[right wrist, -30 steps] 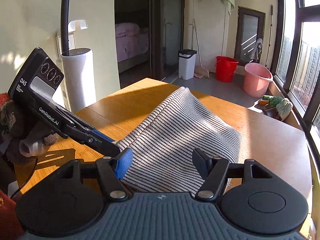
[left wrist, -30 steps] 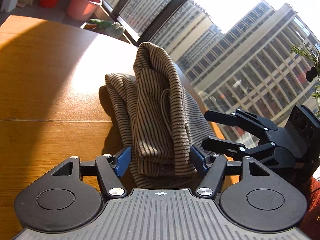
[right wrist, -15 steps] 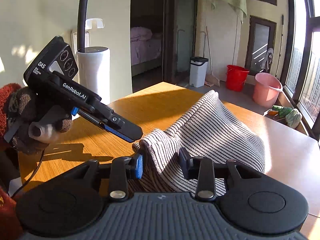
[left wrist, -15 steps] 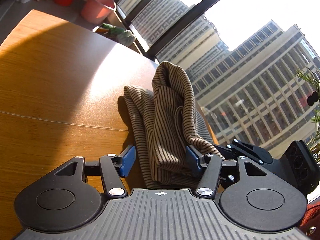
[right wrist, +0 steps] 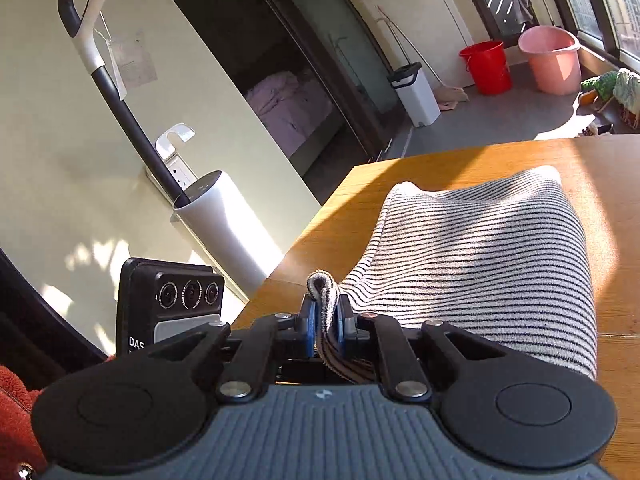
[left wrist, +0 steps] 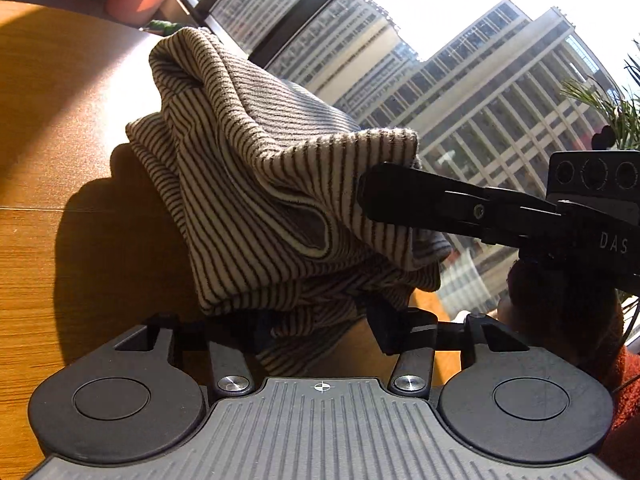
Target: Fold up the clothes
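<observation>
Seen from the left wrist camera, a striped garment (left wrist: 256,184) lies heaped on the wooden counter (left wrist: 60,184), its near folds draped over the left hand-held gripper (left wrist: 316,326), whose fingers stand wide apart with cloth hanging loosely between them, touching but not pinched. At the garment's right edge, the right hand-held gripper (left wrist: 368,196) reaches in sideways, its dark tip pressed into a raised flap of the fabric; beyond the garment, high-rise blocks fill the window. From the right wrist camera, the right hand-held gripper (right wrist: 325,322) has its blue pads (right wrist: 308,320) drawn close together, clamped on a bunched edge of the striped garment (right wrist: 480,248), which stretches away from the pads across the sunlit counter (right wrist: 612,168). Far beyond the garment stand a red bucket (right wrist: 486,66) and a pink bucket (right wrist: 552,58).
</observation>
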Available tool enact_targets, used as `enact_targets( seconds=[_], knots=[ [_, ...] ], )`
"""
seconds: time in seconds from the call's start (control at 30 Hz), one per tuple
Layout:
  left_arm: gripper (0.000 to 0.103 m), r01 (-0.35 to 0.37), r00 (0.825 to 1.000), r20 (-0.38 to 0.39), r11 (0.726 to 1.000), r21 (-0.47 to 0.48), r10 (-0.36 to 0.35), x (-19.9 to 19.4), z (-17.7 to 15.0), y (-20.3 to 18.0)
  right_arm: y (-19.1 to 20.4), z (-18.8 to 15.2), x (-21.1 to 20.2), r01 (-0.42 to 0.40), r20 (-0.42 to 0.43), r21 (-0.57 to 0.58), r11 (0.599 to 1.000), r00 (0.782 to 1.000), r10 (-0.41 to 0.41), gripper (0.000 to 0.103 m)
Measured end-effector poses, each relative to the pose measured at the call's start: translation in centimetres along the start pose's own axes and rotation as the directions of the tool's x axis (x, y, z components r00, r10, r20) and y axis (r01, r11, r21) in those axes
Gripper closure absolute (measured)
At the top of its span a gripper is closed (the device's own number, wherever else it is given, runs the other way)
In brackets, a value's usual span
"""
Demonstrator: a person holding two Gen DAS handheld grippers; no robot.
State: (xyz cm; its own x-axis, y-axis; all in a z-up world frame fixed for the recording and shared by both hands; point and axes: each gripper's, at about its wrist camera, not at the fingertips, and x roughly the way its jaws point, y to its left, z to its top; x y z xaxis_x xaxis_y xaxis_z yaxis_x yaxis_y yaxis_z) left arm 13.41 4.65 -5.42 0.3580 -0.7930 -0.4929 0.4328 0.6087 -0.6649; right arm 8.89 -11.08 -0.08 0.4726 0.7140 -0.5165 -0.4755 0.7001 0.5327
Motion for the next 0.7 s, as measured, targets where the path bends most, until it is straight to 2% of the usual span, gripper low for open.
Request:
enact_targets(
  seconds=[0.1, 0.13, 0.17, 0.23, 0.27, 0.33, 0.37, 0.47, 0.53, 0.63, 0.7],
  knots=[
    [0.046, -0.011, 1.000, -0.010, 1.000, 0.004, 0.011, -0.5, -0.5, 0.3, -1.1, -1.4, 1.3, -0.006, -0.044, 0.047, 0.999, 0.999, 0.008, 0.093],
    [0.042, -0.010, 1.000, -0.014, 1.000, 0.006, 0.010, -0.8, -0.6, 0.4, -1.0, -1.5, 1.2, -0.002, -0.049, 0.039, 0.999, 0.999, 0.004, 0.093],
    [0.040, -0.009, 1.000, -0.020, 1.000, 0.011, 0.009, -1.2, -0.8, 0.5, -0.9, -1.6, 1.2, 0.004, -0.055, 0.028, 1.000, 0.999, -0.002, 0.093],
    [0.027, -0.022, 0.999, -0.027, 0.999, 0.033, 0.023, -2.3, -1.0, 0.5, 0.1, -2.1, 1.3, 0.040, -0.068, -0.055, 0.998, 0.997, -0.044, 0.093],
    [0.026, -0.033, 0.999, -0.027, 0.998, 0.048, 0.034, -3.0, -1.1, 0.4, 0.4, -2.4, 1.3, 0.049, -0.072, -0.086, 0.995, 0.996, -0.055, 0.093],
    [0.023, -0.060, 0.998, -0.009, 0.996, 0.063, 0.060, -4.9, -0.9, 0.7, 0.9, -2.8, 1.2, 0.057, -0.073, -0.130, 0.990, 0.995, -0.067, 0.093],
    [0.020, -0.081, 0.997, 0.016, 0.995, 0.059, 0.081, -5.9, -0.7, 0.8, 1.1, -2.9, 1.2, 0.061, -0.071, -0.147, 0.987, 0.995, -0.073, 0.093],
    [0.019, -0.126, 0.987, 0.102, 0.991, 0.033, 0.122, -8.4, 0.9, 0.9, 1.4, -3.1, 1.2, 0.063, -0.063, -0.172, 0.983, 0.995, -0.075, 0.093],
    [0.019, -0.092, 0.979, 0.187, 0.995, 0.025, 0.085, -8.8, 3.6, 0.2, 1.3, -3.2, 1.1, 0.060, -0.052, -0.170, 0.984, 0.996, -0.070, 0.093],
    [0.021, -0.020, 0.964, 0.264, 0.999, 0.049, 0.007, -7.0, 6.5, -1.8, 1.3, -3.6, 0.8, 0.059, -0.033, -0.169, 0.984, 0.997, -0.066, 0.093],
    [0.022, 0.002, 0.971, 0.240, 0.999, 0.050, -0.014, -4.4, 7.7, -2.1, 1.2, -3.9, 0.3, 0.058, -0.017, -0.170, 0.984, 0.998, -0.062, 0.093]
  ],
)
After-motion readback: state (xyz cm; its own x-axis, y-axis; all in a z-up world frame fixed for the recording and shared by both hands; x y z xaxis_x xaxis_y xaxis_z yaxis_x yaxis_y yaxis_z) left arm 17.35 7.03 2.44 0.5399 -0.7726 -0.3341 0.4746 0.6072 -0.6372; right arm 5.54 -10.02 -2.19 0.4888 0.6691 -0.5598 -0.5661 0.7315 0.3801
